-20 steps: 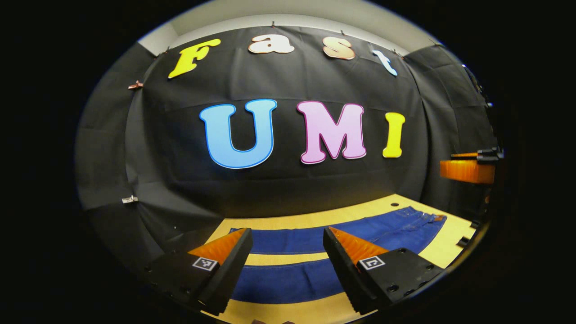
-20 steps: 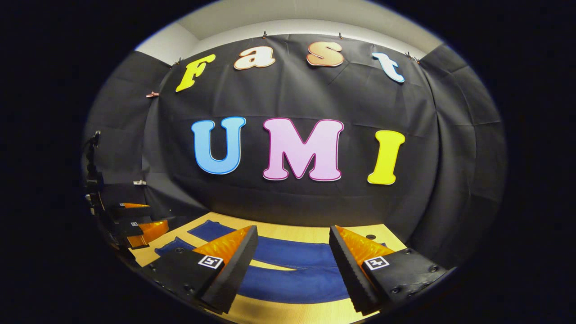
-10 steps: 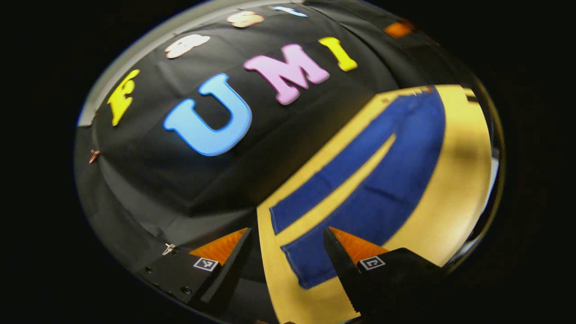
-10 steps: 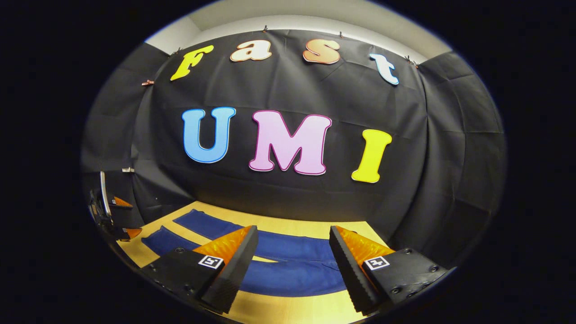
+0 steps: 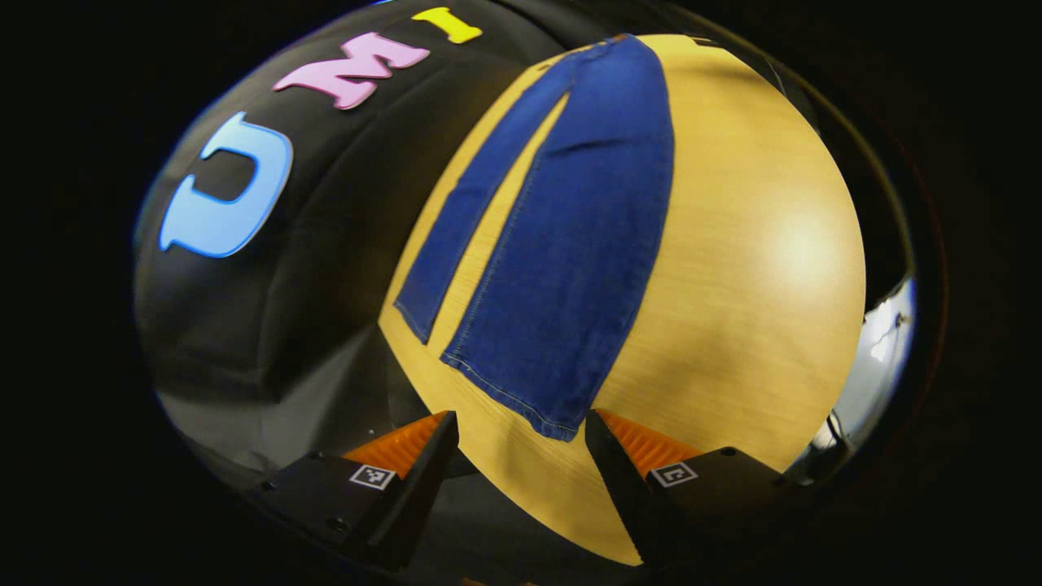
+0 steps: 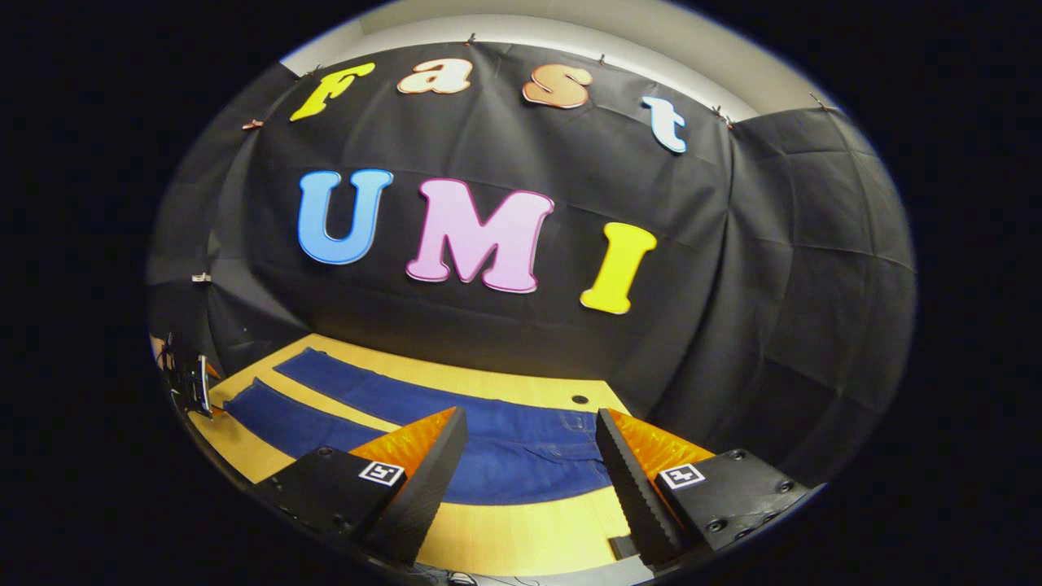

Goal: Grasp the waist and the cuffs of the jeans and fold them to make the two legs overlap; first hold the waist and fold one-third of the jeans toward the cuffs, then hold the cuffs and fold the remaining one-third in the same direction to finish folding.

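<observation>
Blue jeans (image 5: 570, 244) lie flat on the wooden table (image 5: 733, 244) with the two legs spread apart side by side. In the left gripper view the cuffs point at me. The nearer cuff (image 5: 529, 403) lies just ahead of my left gripper (image 5: 519, 419), which hovers open above the table's end with nothing between its fingers. In the right gripper view the jeans' waist (image 6: 529, 456) lies just beyond my right gripper (image 6: 531, 417), which is open and holds nothing. The legs run off to the left, where the left gripper (image 6: 191, 387) shows small at the table's far end.
Black cloth walls close in the table (image 6: 521, 529) at the back and on both sides. A small round hole (image 6: 580, 400) sits in the tabletop behind the waist. Bare wood lies on the near side of the jeans.
My left gripper has swung round and tipped down, from facing the back wall to looking along the jeans from the cuffs. The right gripper has drifted slightly toward the waist. Both stay open.
</observation>
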Tool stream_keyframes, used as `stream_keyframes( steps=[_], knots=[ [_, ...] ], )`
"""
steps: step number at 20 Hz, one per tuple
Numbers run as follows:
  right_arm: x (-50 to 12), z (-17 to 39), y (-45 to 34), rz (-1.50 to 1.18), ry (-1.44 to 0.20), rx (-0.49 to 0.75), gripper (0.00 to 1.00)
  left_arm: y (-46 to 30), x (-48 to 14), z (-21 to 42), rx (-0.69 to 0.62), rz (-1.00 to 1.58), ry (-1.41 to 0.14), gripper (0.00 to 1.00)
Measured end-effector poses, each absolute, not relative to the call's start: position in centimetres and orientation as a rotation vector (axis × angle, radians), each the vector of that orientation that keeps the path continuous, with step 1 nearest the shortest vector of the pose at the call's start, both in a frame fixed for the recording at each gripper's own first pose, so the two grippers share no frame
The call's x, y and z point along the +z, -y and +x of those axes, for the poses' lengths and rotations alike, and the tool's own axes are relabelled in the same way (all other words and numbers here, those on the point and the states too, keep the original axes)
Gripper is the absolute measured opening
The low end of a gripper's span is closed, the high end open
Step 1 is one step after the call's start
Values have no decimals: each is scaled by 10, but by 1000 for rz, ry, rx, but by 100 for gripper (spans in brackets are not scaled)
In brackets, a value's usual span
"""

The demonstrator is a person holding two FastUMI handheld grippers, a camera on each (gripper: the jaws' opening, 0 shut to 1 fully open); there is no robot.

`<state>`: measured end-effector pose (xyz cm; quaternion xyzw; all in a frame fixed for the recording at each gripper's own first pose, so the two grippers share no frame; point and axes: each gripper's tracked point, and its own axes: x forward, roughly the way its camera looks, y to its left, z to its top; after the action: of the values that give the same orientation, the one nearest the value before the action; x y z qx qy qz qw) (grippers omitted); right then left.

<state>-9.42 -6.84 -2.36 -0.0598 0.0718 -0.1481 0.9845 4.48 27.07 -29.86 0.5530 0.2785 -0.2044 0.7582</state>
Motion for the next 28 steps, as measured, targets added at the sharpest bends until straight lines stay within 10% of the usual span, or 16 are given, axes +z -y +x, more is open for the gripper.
stream_keyframes(
  steps=[8, 17, 28],
  knots=[
    [-47, -150, 118, -126, -215, -444, 97, -265, -322, 72, -560, 1344, -684, 92],
    [-81, -106, 194, -316, -289, -400, 97, -256, -336, 76, -540, 1301, -805, 13],
    [-211, -39, 320, -811, -622, -135, 96, -257, -336, 79, -489, 1230, -870, 5]
  ],
)
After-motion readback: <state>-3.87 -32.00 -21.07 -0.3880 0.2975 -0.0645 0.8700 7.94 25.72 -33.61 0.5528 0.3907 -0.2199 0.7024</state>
